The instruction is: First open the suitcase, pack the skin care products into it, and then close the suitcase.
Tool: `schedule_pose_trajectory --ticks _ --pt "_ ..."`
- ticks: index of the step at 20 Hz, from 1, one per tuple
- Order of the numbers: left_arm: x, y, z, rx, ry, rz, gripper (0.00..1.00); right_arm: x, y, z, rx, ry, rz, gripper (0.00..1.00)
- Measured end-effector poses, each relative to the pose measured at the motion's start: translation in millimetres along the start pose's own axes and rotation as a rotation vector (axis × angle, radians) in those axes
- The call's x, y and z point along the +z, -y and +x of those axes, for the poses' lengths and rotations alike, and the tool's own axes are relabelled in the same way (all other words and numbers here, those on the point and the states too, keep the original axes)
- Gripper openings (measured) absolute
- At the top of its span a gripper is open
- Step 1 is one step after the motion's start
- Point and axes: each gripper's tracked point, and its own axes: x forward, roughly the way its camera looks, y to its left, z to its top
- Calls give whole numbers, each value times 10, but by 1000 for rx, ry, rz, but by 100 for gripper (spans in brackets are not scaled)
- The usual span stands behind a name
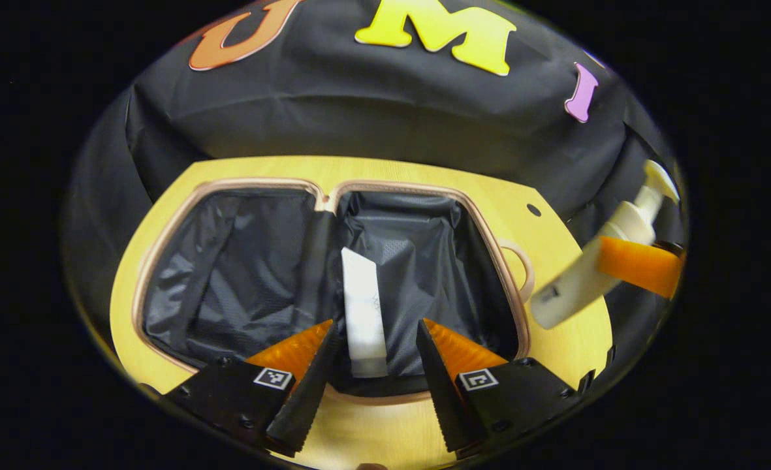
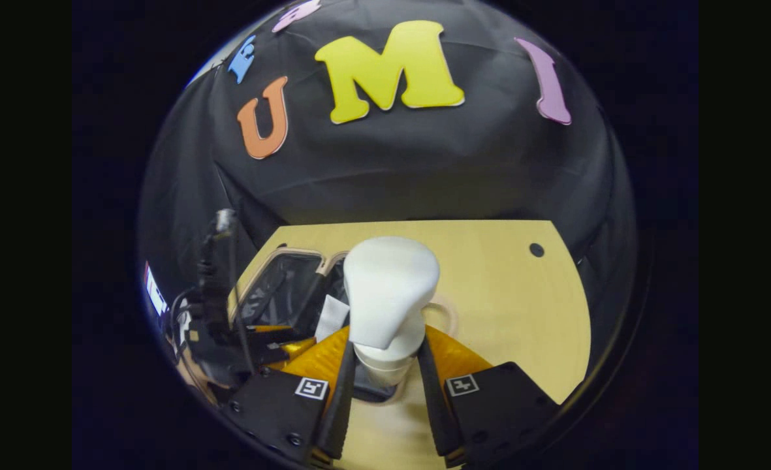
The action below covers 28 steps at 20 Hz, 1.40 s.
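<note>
While the suitcase (image 1: 163, 261) lies open, my left claw (image 1: 372, 365) hangs wide over a white tube (image 1: 362, 307) inside. My right claw (image 2: 385, 385) clamps the pump bottle (image 2: 388, 294), right of the case; rigid, slick plastic, so grip the body, not the pump.

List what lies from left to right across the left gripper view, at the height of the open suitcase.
Left half of the open suitcase → white tube lying in the right half → suitcase handle → pump bottle held by the right gripper.
</note>
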Motion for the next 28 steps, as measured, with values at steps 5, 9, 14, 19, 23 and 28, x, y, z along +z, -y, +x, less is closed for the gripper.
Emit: schedule_pose_trajectory --ticks 5,9,14,19,23,28 --pt "39 -404 -500 85 160 85 79 -430 -303 541 7 -133 -65 48" --pt "127 -578 -846 113 287 114 88 -678 -359 823 -13 -233 -100 48" --pt "228 -725 -1146 115 395 91 91 -674 -239 996 -64 -285 20 48" --pt "385 -924 -1358 133 444 90 91 -699 -75 1340 -131 -358 131 49" --pt "424 -1114 -1398 148 453 83 91 -880 -49 1483 -165 -407 164 48" --pt "586 -1407 -1382 179 483 78 94 -1052 -25 1568 -215 -458 174 50"
